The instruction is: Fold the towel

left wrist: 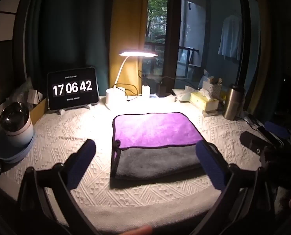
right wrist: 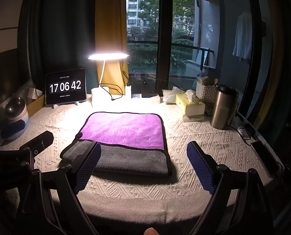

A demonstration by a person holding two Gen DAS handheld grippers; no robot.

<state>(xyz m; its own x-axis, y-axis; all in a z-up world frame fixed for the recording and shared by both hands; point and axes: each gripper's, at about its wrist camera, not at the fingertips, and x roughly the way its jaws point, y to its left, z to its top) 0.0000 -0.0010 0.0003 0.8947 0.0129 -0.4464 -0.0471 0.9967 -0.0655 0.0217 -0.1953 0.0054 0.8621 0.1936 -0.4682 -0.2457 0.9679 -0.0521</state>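
Observation:
A folded towel (left wrist: pixel 155 131) lies flat on the white textured tablecloth (left wrist: pixel 67 137), purple layer on top, grey layer showing along its near edge. It also shows in the right wrist view (right wrist: pixel 126 129). My left gripper (left wrist: pixel 145 152) is open and empty, its blue-padded fingers spread on either side of the towel's near edge, held above it. My right gripper (right wrist: pixel 143 152) is open and empty, just in front of the towel's near right part. The right gripper's body (left wrist: pixel 257 145) shows at the right of the left wrist view; the left gripper's body (right wrist: pixel 37 143) shows at the left of the right wrist view.
At the back stand a tablet clock (left wrist: pixel 73 88), a lit desk lamp (left wrist: pixel 137 54), a tissue box (right wrist: pixel 190 104), a white basket (right wrist: pixel 206 92) and a steel tumbler (right wrist: pixel 222 107). A round white device (left wrist: pixel 16 125) sits at the left. A phone (right wrist: pixel 265 156) lies at the right edge.

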